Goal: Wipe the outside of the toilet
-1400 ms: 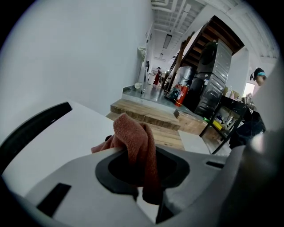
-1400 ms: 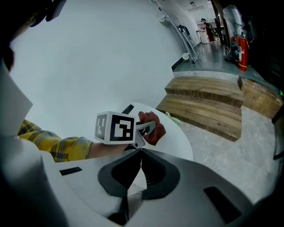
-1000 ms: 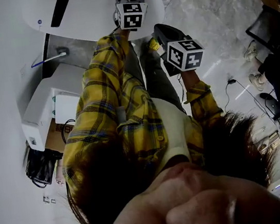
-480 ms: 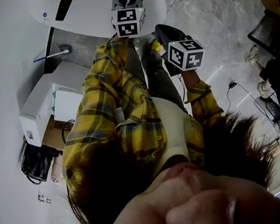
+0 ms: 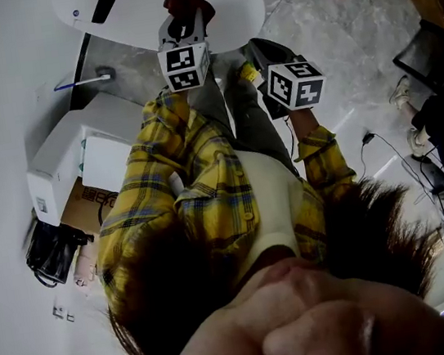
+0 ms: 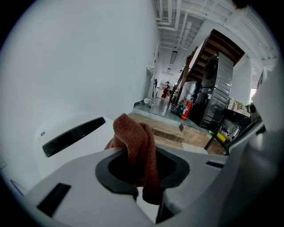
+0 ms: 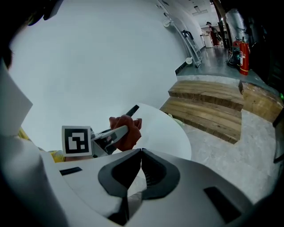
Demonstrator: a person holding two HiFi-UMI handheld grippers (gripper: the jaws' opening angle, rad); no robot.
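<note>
Rust-red cloth (image 6: 133,137), just one, sits pinched in the left gripper (image 7: 122,132) over the single white toilet (image 7: 164,133); the right gripper (image 7: 141,153) has its jaws pressed together, empty.

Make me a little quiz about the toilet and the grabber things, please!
1. True or false: the right gripper is holding the cloth.
2. What colour is the cloth? A) blue B) reddish-brown C) yellow
3. Fill in the blank: the left gripper holds the cloth over the white ____.

Key:
1. False. The right gripper is shut with nothing in it.
2. B.
3. toilet.
</note>
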